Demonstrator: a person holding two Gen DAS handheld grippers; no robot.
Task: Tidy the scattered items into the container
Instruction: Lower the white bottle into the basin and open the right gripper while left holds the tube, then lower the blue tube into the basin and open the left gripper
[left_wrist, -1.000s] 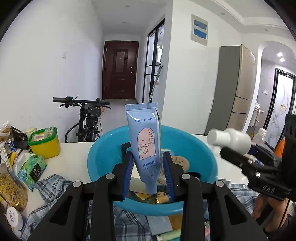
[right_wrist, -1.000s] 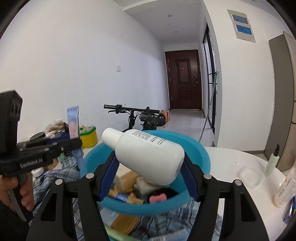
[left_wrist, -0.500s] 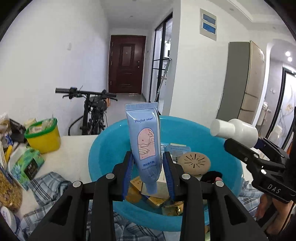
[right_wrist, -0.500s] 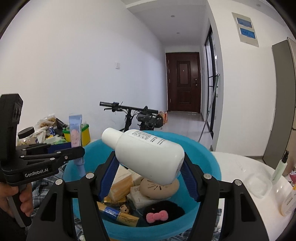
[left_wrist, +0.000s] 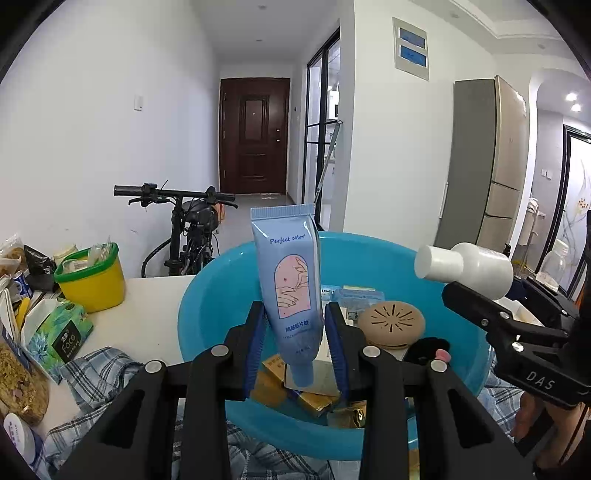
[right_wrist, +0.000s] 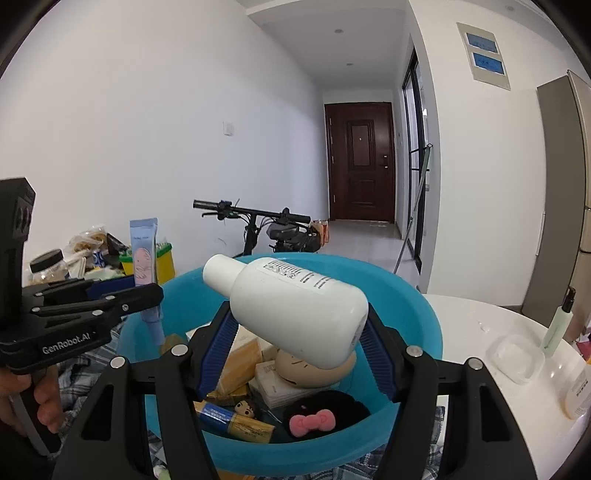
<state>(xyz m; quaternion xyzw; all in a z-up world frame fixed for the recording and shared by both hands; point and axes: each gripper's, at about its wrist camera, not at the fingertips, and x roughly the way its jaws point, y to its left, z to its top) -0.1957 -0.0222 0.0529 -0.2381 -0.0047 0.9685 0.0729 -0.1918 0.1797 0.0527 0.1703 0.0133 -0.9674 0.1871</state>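
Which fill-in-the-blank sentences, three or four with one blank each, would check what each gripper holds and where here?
1. The left gripper is shut on a light ____ tube.
2. The right gripper is shut on a ____ bottle.
3. Both held items hang over the blue ____.
4. In that container lies a black item with a ____ bow.

Missing words: blue; white; basin; pink

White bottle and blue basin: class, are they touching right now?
Apart. The left wrist view shows the white bottle clamped in the right gripper, held above the blue basin rim.
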